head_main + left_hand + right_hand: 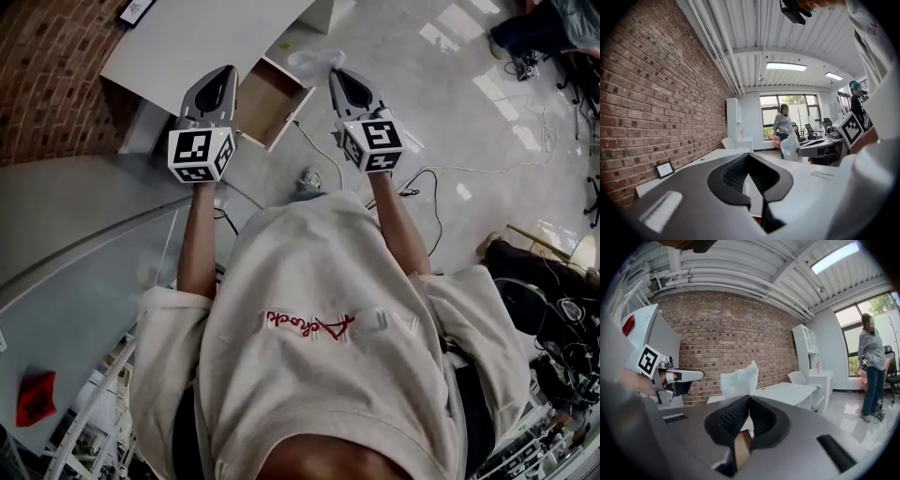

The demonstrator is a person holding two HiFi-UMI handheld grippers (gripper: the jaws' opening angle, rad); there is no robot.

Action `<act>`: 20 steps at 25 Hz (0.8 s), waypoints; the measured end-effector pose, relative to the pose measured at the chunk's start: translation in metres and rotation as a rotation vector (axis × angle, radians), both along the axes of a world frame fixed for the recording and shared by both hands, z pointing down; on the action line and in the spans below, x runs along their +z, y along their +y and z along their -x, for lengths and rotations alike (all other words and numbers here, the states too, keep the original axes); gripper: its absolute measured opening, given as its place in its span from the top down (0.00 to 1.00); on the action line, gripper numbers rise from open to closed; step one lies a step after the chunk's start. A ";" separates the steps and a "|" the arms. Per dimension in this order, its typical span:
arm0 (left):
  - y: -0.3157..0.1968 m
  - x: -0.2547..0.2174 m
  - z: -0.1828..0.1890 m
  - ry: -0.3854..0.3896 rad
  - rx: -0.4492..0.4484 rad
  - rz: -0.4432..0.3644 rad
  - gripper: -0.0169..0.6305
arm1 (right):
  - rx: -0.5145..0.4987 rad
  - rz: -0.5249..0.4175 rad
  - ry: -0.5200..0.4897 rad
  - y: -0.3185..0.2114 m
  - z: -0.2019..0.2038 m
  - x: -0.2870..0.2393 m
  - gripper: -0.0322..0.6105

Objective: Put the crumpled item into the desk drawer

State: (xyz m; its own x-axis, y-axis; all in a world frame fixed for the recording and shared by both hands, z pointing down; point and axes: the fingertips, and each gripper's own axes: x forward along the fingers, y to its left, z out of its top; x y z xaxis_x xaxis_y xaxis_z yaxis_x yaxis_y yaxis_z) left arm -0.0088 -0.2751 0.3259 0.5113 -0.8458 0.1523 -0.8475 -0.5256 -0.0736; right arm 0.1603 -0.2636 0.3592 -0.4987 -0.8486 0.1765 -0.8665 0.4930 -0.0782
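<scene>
Near the open drawer (pixel 273 103), your right gripper (pixel 338 75) pinches the crumpled plastic bag (pixel 739 377). Your left gripper (pixel 228 73) is closed and empty.

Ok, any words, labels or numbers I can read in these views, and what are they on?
No text reads cleanly.
Red embroidered script on the beige sweatshirt: upside down in the head view, letters not legible.
Left square-marker cube and right square-marker cube: black-and-white patterns, no letters.
Small black-framed picture on the white desk: too small to read.
</scene>
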 end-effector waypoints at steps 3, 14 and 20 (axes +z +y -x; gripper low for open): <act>-0.019 0.001 -0.003 -0.029 -0.016 0.002 0.96 | -0.038 0.015 -0.005 -0.017 -0.004 0.006 0.93; -0.058 0.020 0.027 -0.054 -0.040 0.047 0.96 | -0.131 0.122 0.007 -0.046 0.017 0.057 0.93; -0.034 0.084 0.040 0.003 -0.027 0.167 0.96 | -0.149 0.169 0.036 -0.041 0.038 0.085 0.93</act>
